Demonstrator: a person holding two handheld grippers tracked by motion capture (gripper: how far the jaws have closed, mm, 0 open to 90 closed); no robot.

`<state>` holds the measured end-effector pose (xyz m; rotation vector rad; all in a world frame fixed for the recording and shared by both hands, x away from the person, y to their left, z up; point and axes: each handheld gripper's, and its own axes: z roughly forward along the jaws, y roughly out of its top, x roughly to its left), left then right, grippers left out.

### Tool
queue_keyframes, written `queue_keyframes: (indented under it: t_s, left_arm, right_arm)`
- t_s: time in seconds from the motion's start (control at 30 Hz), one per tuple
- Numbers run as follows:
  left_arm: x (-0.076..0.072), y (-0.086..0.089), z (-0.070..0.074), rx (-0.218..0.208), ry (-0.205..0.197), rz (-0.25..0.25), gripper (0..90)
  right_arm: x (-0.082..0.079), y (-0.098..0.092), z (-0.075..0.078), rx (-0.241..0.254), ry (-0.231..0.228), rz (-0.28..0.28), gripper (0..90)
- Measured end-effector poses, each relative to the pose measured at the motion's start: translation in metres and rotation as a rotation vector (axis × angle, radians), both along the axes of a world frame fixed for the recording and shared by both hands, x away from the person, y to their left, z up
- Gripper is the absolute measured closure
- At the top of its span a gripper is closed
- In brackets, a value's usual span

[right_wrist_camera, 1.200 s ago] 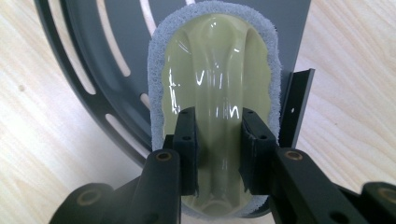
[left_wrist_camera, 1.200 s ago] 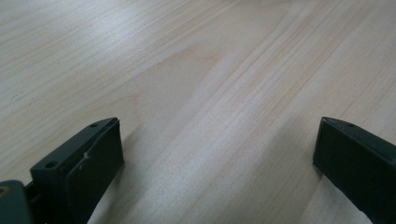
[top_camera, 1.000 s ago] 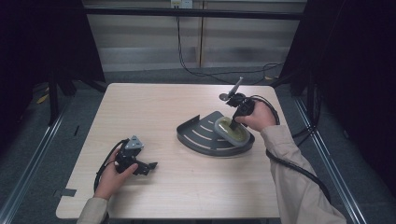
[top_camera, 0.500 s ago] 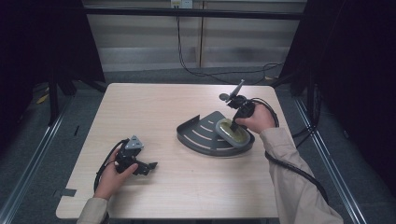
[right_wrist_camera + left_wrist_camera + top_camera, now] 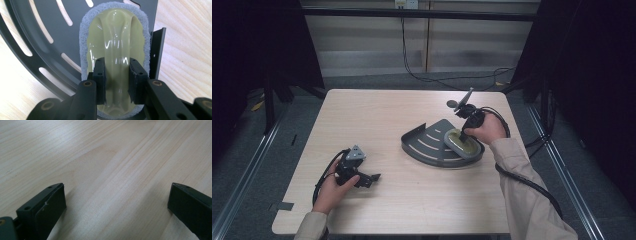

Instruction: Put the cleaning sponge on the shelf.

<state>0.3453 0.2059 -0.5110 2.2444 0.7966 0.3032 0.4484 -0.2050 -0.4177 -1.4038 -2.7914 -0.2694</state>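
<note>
right gripper (image 5: pixel 117 82) clamps the scrubber (image 5: pixel 115 40) at the tray's (image 5: pixel 422 150) right wall.

A pale wooden table (image 5: pixel 412 200) stands on grey floor (image 5: pixel 242 150), black cables (image 5: pixel 427 75) behind it.

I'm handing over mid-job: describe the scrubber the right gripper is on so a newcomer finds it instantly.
Start at the wooden table, then find the dark slotted fan-shaped tray right of centre. On the tray's right end lies the scrubber, where the right gripper clamps its raised ridge. It is the one pale thing there: a glossy yellow-green oval top rimmed by grey-blue sponge.
</note>
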Motion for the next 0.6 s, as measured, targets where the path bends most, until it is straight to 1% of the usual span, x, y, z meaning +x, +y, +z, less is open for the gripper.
queue_keyframes:
  t_s: [0.27, 0.6]
  left_arm:
    - [0.0000, 0.0000, 0.0000, 0.000, 0.000, 0.000, 1.2]
    - [0.0000, 0.0000, 0.0000, 0.000, 0.000, 0.000, 1.1]
  right_arm:
    - [-0.0005, -0.0022, -0.0050, -0.002, 0.002, -0.008, 71.3]
    - [-0.0009, -0.0020, -0.0078, -0.009, 0.003, -0.011, 71.2]
